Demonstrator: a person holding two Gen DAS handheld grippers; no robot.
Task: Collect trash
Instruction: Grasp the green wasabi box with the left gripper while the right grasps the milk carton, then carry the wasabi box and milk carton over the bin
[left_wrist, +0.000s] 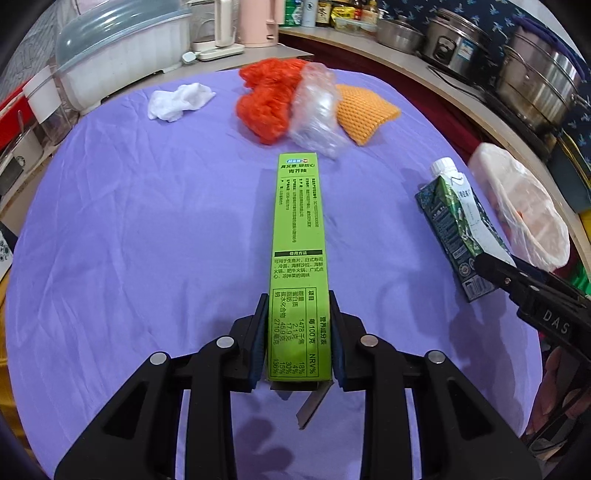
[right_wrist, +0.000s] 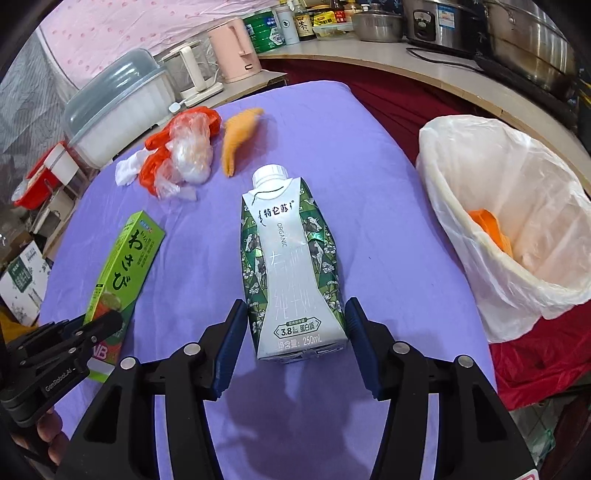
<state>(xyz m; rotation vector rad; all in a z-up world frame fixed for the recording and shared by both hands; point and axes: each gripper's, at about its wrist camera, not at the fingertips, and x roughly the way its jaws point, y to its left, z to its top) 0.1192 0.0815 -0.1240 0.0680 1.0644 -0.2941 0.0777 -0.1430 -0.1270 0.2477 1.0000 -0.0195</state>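
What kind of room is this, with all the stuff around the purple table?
Most likely a home kitchen. Steel pots line the counter behind, sauce bottles stand by a pink kettle, and a covered dish rack sits beside the purple table.

left wrist: close, steeply down along tongs | right wrist: same | shared: purple cloth (left_wrist: 147, 240), both cartons

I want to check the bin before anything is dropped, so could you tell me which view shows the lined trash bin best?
The right wrist view: the trash bin shows its open mouth, its white liner and something orange inside. The left wrist view catches only part of it, tilted at the right edge, behind the milk carton.
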